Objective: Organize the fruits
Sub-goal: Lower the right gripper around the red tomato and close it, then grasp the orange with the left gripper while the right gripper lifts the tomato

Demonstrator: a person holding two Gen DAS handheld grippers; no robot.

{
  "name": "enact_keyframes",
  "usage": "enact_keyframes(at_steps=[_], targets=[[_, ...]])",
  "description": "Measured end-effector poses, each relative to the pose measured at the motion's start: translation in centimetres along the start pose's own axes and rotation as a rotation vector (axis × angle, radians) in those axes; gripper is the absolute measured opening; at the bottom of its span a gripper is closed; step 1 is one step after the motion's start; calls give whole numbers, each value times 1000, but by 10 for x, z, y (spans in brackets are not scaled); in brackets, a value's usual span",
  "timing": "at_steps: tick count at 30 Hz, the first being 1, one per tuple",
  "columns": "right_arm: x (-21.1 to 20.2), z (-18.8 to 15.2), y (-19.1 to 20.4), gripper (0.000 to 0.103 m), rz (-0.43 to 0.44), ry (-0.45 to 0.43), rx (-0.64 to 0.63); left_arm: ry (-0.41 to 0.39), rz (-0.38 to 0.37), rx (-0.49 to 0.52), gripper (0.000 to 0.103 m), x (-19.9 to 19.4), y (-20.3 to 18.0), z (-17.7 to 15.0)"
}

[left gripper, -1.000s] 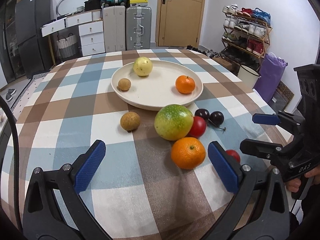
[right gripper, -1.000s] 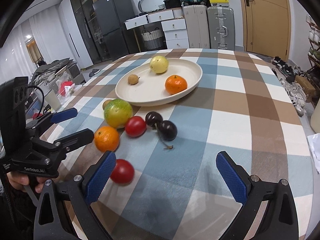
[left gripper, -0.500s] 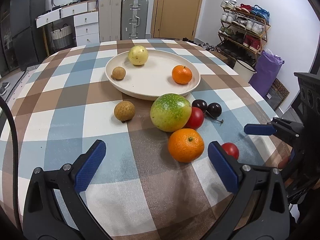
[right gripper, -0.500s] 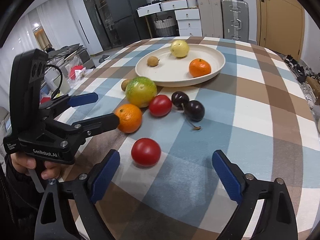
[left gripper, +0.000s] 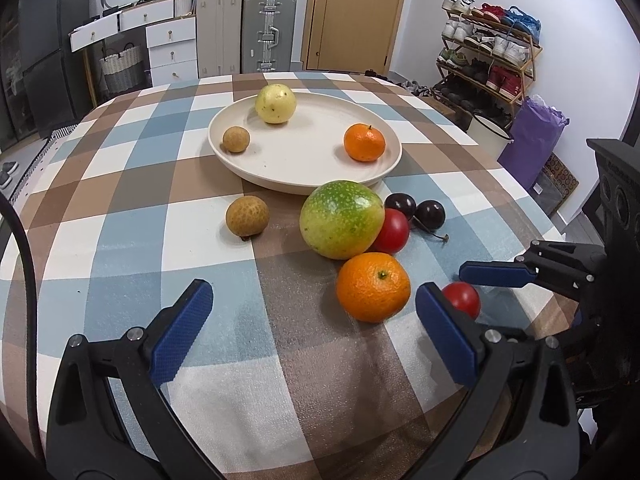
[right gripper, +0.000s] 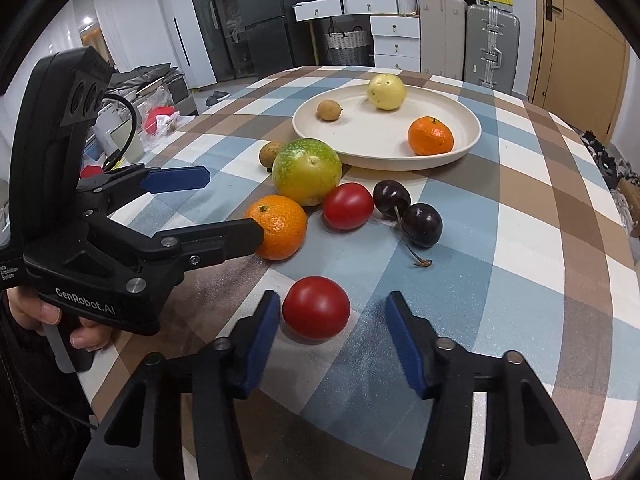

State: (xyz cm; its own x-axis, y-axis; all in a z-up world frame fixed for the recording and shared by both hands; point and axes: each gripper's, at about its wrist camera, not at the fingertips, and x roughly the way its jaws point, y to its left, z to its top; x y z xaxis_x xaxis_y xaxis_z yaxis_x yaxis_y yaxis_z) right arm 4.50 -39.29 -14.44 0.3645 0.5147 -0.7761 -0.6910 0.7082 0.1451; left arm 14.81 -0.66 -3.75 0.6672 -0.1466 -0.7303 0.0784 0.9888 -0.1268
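Note:
A cream plate (left gripper: 304,176) (right gripper: 360,152) holds a yellow fruit (left gripper: 275,103), a small brown fruit (left gripper: 236,139) and an orange (left gripper: 364,142). In front of it lie a brown longan (left gripper: 247,216), a big green fruit (left gripper: 341,219) (right gripper: 306,171), a red tomato (left gripper: 394,231) (right gripper: 347,205), two dark cherries (right gripper: 408,214) and a near orange (left gripper: 373,286) (right gripper: 279,227). My left gripper (left gripper: 312,332) is open, the near orange just ahead of its right finger. My right gripper (right gripper: 332,336) is open, its fingers either side of a second red tomato (right gripper: 316,307) (left gripper: 461,299), not touching.
The checked tablecloth (left gripper: 120,240) covers a round table; its near edge drops off under both grippers. Suitcases (left gripper: 270,30), drawers and a fridge stand behind; a shoe rack (left gripper: 486,56) is at the right.
My right gripper has moved forward to the near tomato and narrowed its opening around it. My left gripper has eased closer to the fruits and stays open.

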Motion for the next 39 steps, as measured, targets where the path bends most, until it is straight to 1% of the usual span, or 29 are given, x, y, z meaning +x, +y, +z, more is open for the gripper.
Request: enact_keyframes(at_steps=[2, 4, 6, 11, 13, 20, 21, 23, 26, 27, 28, 29, 36, 39], targets=[[0, 0, 1, 48, 7, -5, -9, 6, -3, 3, 101, 1, 0, 0], [0, 0, 2, 40, 13, -7, -17, 12, -8, 5, 98, 3, -1, 0], [0, -1, 3, 36, 27, -5, -18, 21, -10, 8, 97, 5, -2, 0], [-1, -1, 0, 34, 42, -15, -2, 44, -58, -14, 90, 9, -3, 0], [-2, -1, -1, 33, 40, -18, 1, 55, -60, -7, 86, 11, -6, 0], [-5, 1, -12, 33, 16, -30, 26, 82, -86, 11, 77, 18, -16, 0], [-5, 1, -13, 33, 12, -32, 29, 86, -87, 16, 73, 19, -18, 0], [-5, 2, -17, 33, 8, -35, 35, 85, -91, 21, 69, 19, -19, 1], [-7, 3, -20, 33, 4, -38, 45, 84, -101, 19, 58, 19, -20, 0], [-7, 3, -21, 33, 2, -40, 45, 83, -106, 19, 48, 18, -20, 0], [-7, 4, -21, 33, 0, -42, 45, 81, -135, 15, 38, 18, -19, 0], [-7, 4, -22, 33, 0, -43, 47, 81, -146, 13, 38, 17, -19, 0], [-12, 7, -24, 33, -4, -61, 51, 58, -142, 18, 38, 12, -20, 1], [-16, 9, -25, 33, -5, -76, 53, 30, -146, 20, 38, 7, -20, 1]])
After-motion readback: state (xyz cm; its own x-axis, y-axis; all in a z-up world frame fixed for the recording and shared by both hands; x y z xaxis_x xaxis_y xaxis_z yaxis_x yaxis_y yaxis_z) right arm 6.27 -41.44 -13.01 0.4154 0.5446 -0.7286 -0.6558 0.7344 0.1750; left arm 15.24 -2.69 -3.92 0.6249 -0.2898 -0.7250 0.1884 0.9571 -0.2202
